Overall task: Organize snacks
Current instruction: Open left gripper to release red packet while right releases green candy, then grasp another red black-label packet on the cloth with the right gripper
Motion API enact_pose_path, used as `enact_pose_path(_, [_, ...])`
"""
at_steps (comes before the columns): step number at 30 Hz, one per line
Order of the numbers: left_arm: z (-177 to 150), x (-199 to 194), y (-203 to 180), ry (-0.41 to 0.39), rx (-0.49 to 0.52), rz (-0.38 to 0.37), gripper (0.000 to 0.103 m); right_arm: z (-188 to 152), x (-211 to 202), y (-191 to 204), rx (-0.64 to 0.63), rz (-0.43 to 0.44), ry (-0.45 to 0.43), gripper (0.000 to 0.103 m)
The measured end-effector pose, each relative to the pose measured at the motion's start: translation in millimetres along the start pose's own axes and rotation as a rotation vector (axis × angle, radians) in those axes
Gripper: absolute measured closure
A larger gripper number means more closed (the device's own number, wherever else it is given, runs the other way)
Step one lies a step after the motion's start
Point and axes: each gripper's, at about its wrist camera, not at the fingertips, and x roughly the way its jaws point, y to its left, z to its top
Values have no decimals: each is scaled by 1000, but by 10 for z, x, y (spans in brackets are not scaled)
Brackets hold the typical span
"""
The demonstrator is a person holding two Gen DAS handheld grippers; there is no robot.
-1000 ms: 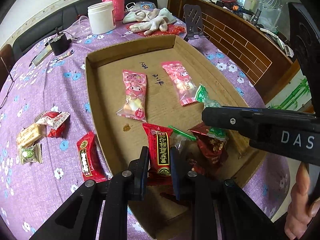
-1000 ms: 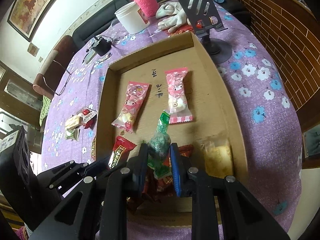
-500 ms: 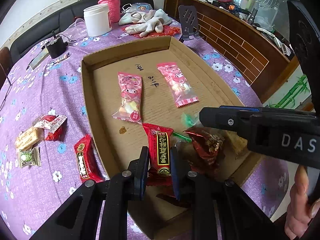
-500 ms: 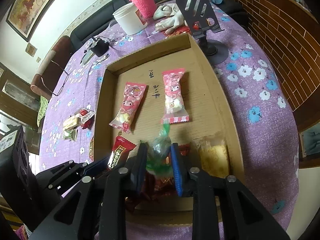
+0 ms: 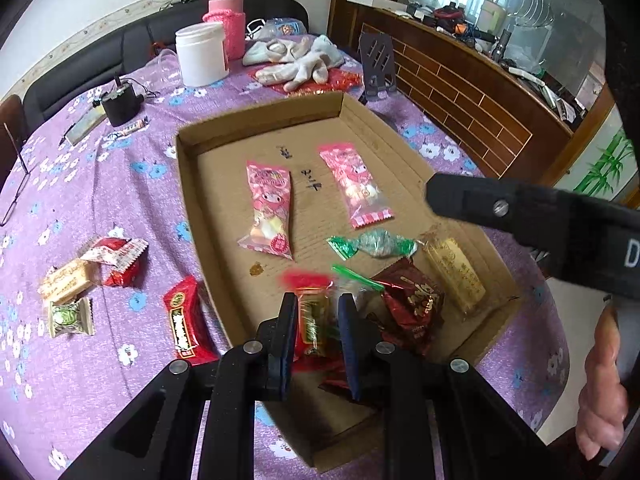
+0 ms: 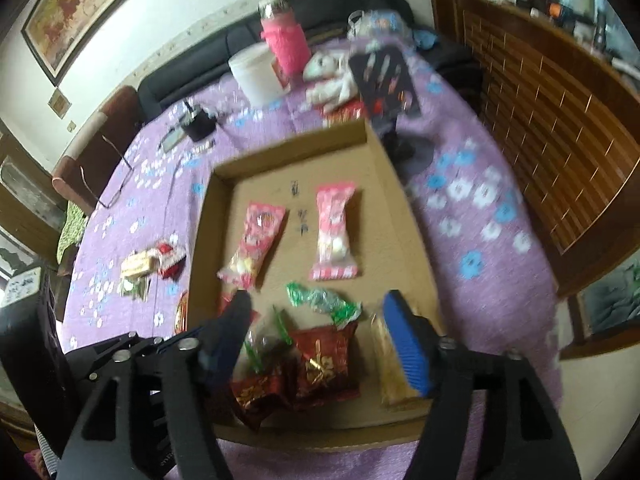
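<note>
Left wrist view: looks steeply down along own fingers [image 5: 282,332] from the near left edge of the cardboard tray [image 5: 188,184], close above the purple tablecloth [image 5: 100,196], facing the sofa wall. Right wrist view: similar steep downward look from the tray's near edge, set further right, apparently a little higher; blurred, so uncertain. Shared by both: tray [image 6: 200,248], two pink snack packs [image 5: 270,210] [image 6: 335,232], green candy [image 5: 374,242] [image 6: 322,300], white tub [image 5: 200,54] [image 6: 258,74]. Right gripper [image 5: 440,196] crosses the left view at right
</note>
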Motion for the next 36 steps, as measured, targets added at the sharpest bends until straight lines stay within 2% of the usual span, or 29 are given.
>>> enact_pose_path(2, [4, -40, 13, -9, 4, -1, 81, 18, -73, 43, -22, -31, -27, 22])
enact_pose_path(4, [1, -57, 16, -13, 12, -1, 68, 24, -153, 60, -16, -10, -54, 22])
enact_pose_path(6, [-10, -91, 25, -21, 16, -6, 66, 29, -184, 82, -15, -1, -60, 21])
enact_pose_path(8, [-21, -129, 37, -28, 19, -17, 66, 32, -209, 145, -40, -27, -66, 21])
enact_pose_path(10, [-32, -182, 55, -39, 19, -22, 65, 9, -264, 174, -37, 17, -79, 21])
enact_pose_path(13, [-33, -286, 147, -55, -4, -28, 62, -4, -272, 155, 52, 103, -63, 21])
enact_pose_path(14, [-36, -322, 180, -65, -10, -28, 61, -2, -271, 163, 66, 112, -65, 25])
enact_pose_path(15, [-45, -358, 219, -76, -15, -23, 60, -3, -283, 205, 59, 111, -82, 34])
enact_pose_path(17, [-75, -423, 335, -91, -26, 1, 60, 1, -281, 316, 14, 68, -89, 43])
enact_pose_path(19, [-111, -476, 496, -94, -61, 6, 60, 8, -273, 407, 13, 96, -85, 45])
enact_pose_path(22, [-200, -589, 823, -115, -124, 44, 60, 17, -236, 562, 2, 165, -43, 47])
enact_pose_path(27, [-452, -747, 1468, -119, -258, 108, 59, -11, -66, 958, -86, 182, 76, 47])
enact_pose_path(31, [-649, -768, 1786, -110, -322, 143, 59, -62, 107, 1245, -105, 203, 145, 48])
enact_pose_path(33, [-733, -757, 1885, -101, -346, 134, 59, -96, 254, 1371, -98, 216, 212, 62])
enact_pose_path(35, [-792, -746, 1927, -95, -341, 133, 59, -120, 350, 1515, -136, 150, 227, 63])
enact_pose_path(36, [-803, -738, 1929, -94, -337, 134, 59, -122, 412, 1574, -148, 148, 241, 65])
